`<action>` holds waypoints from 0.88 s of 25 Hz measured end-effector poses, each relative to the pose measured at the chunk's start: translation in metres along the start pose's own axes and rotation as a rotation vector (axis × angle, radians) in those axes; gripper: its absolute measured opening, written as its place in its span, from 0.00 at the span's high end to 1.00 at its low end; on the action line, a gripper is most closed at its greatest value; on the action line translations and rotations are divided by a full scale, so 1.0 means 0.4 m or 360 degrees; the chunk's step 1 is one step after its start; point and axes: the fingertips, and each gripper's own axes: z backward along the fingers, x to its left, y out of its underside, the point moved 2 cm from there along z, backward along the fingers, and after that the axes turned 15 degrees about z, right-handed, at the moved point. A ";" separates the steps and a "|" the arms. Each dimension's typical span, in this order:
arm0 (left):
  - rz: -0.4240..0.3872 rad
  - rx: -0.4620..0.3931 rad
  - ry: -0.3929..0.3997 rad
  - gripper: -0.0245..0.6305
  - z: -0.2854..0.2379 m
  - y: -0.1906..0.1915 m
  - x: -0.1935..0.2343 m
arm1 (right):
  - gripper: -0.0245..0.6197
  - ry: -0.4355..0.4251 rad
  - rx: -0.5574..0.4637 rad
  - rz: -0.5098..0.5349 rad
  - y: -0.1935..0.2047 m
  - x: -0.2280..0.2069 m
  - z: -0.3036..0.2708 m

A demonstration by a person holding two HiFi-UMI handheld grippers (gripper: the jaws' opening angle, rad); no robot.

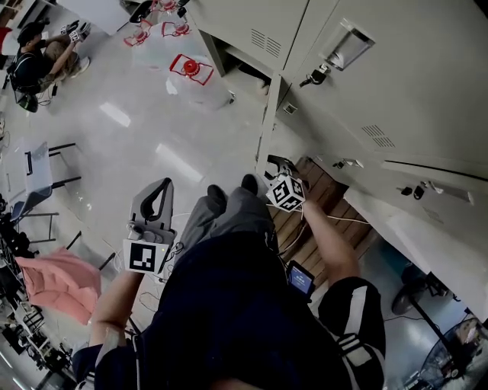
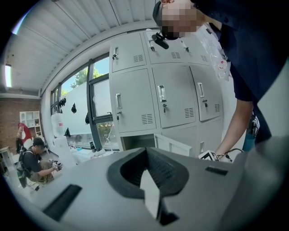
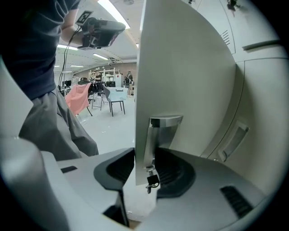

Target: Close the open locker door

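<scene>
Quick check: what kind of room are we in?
Probably a locker area in an open lab or workshop hall: banks of grey metal lockers, chairs on a polished floor, strip lights overhead.

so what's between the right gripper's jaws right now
The edge of the open grey metal locker door, with its chrome handle and a small dark key, stands between the jaws of the right gripper, as the right gripper view shows.

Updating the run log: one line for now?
door: open | right gripper: fingers on its edge | left gripper: shut, empty
</scene>
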 end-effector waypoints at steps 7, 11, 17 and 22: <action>0.0002 0.0013 0.0030 0.96 0.003 0.001 0.021 | 0.75 -0.0023 0.0006 -0.0069 -0.022 0.002 -0.021; 0.0019 0.0003 0.0016 0.96 0.014 0.003 0.047 | 0.76 -0.0044 0.0004 -0.0070 -0.046 0.000 -0.045; 0.0029 -0.0022 -0.0031 0.96 0.023 0.010 0.098 | 0.76 -0.0040 -0.0005 -0.0119 -0.099 -0.006 -0.107; 0.0055 -0.0048 -0.0089 0.96 -0.001 0.016 0.154 | 0.78 -0.0001 -0.0020 -0.0144 -0.148 -0.028 -0.175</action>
